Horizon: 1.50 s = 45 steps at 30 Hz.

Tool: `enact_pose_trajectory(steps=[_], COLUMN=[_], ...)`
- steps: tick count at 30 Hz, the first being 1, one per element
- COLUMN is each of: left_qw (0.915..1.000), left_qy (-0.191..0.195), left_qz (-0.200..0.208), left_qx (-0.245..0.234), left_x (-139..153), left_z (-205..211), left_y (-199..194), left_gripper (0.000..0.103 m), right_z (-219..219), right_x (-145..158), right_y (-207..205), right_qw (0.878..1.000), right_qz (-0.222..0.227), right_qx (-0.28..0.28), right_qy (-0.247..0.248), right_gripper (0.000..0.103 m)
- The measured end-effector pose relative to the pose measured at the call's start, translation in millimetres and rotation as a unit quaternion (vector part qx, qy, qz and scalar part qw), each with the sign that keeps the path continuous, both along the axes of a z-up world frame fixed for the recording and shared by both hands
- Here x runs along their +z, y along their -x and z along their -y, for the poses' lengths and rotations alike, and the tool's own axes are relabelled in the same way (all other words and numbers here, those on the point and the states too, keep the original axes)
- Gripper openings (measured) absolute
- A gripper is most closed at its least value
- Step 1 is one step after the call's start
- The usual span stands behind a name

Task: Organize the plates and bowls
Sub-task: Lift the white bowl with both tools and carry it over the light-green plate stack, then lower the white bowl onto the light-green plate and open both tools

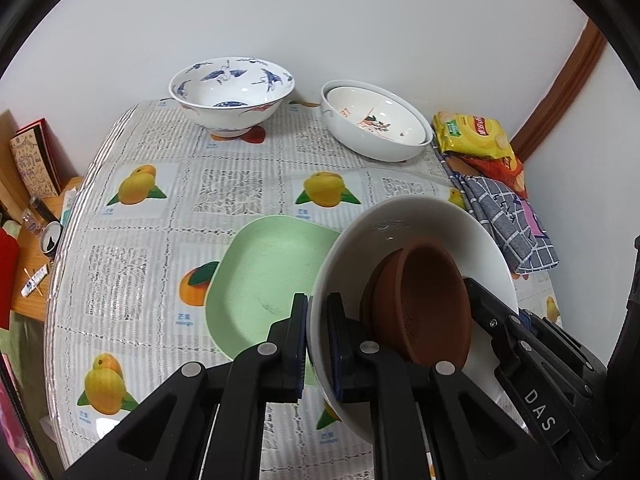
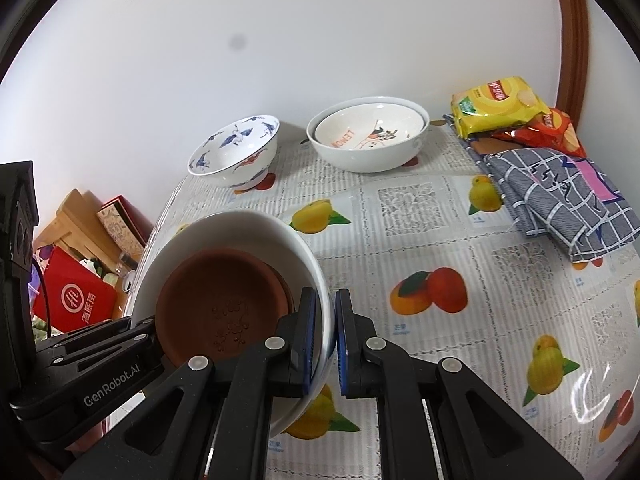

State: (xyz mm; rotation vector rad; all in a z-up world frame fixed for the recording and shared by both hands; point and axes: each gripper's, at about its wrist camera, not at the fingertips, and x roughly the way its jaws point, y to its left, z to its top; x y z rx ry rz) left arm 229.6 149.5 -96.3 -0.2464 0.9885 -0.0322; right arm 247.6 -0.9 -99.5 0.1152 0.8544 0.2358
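I hold a white bowl (image 1: 400,216) (image 2: 224,228) tilted above the fruit-print table, with two stacked brown clay saucers (image 1: 424,300) (image 2: 216,304) lying inside it. My left gripper (image 1: 317,308) is shut on the bowl's left rim, one finger inside and one outside. On the opposite rim my right gripper (image 2: 326,300) is shut the same way. Each gripper also shows in the other's view: right gripper (image 1: 508,312), left gripper (image 2: 140,326). A pale green plate (image 1: 272,280) lies on the table, partly under the bowl. It is hidden in the right wrist view.
At the back by the wall stand a blue-patterned bowl (image 1: 232,96) (image 2: 236,152) and two nested white bowls (image 1: 376,120) (image 2: 368,136). Snack bags (image 1: 476,132) (image 2: 500,104) and a folded checked cloth (image 1: 508,220) (image 2: 560,200) line the right side. A cluttered wooden shelf (image 1: 36,216) sits beyond the left table edge.
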Motion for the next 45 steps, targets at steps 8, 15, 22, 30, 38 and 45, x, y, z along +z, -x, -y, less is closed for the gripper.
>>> enact_pose_trajectory(steps=[8,15,22,30,38,45], left_qw=[0.9999,0.9997,0.9995,0.999,0.9986,0.9982], left_qy=[0.003,0.005,0.007,0.012,0.013,0.016], left_qz=[-0.005,-0.012,-0.02,-0.033,-0.039,-0.049], left_qx=[0.01,0.018,0.024,0.029,0.033,0.032], left_x=[-7.8,-16.3,-26.9,-41.7,-48.9,-59.8], left_z=[-16.2,-28.1,-36.6,-44.1,-51.5,-52.8], left_y=[-3.7,-6.9,-12.0,-18.7,-26.1,-36.3], left_gripper=[0.01,0.01,0.01,0.01,0.01,0.01], right_z=[-15.0,-27.3,-35.9,-41.7,-48.1,-50.3], right_x=[-8.7,-16.1,-26.7,-40.2,-49.9,-57.5], right_y=[-5.3,-11.1,-18.7,-28.3,-36.0,-44.7], right_qw=[1.0,1.0,0.999,0.999,0.999,0.998], right_qz=[-0.005,-0.011,-0.02,-0.032,-0.038,-0.044], right_qx=[0.011,0.019,0.024,0.03,0.034,0.033], right_qy=[0.004,0.006,0.007,0.011,0.01,0.011], right_gripper=[0.01,0.01,0.01,0.01,0.01,0.01])
